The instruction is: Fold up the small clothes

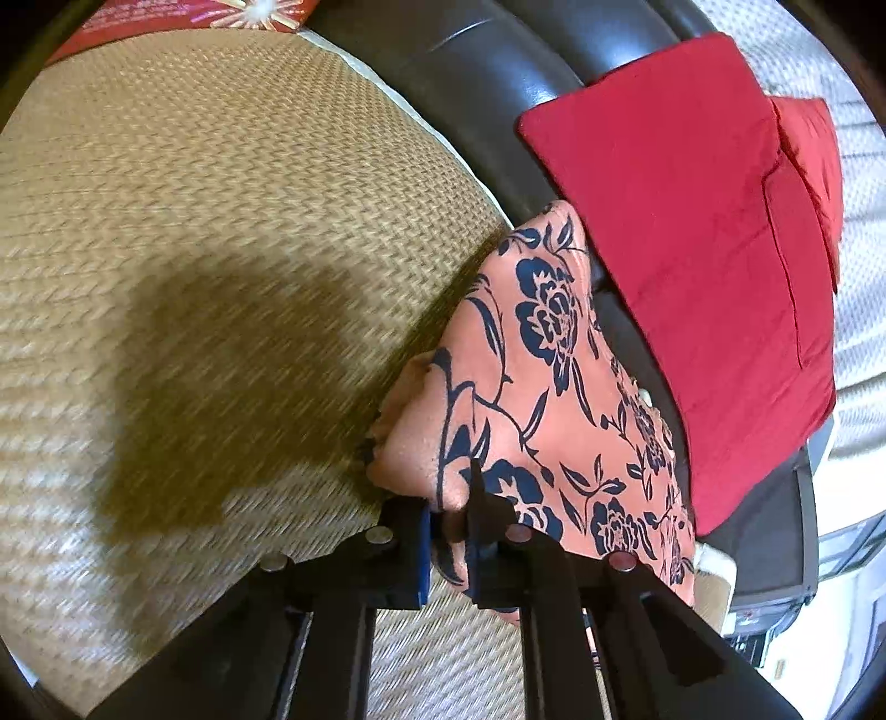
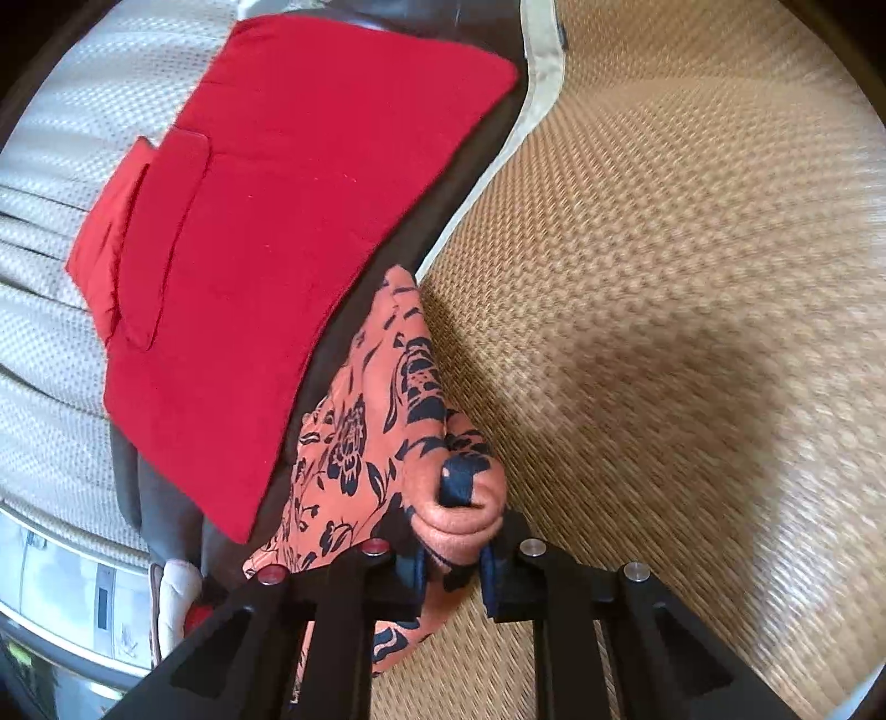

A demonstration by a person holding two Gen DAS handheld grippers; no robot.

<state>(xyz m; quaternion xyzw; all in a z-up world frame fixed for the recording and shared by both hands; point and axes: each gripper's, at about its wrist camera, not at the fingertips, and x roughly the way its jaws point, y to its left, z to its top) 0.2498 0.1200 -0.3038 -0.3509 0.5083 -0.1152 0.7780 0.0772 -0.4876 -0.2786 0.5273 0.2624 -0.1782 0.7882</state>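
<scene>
A salmon-orange garment with a dark blue flower print hangs stretched between my two grippers, above a woven straw mat. My left gripper is shut on one bunched corner of it. My right gripper is shut on another bunched corner of the same floral garment. The cloth drapes down from each grip toward the mat's edge. A folded red garment with a pocket lies flat on a dark surface beyond the floral cloth; it also shows in the right wrist view.
The woven mat fills one side of each view, with the grippers' shadow on it. A dark padded edge runs along the mat. A white textured cover lies beyond the red garment. A red printed item sits at the mat's far end.
</scene>
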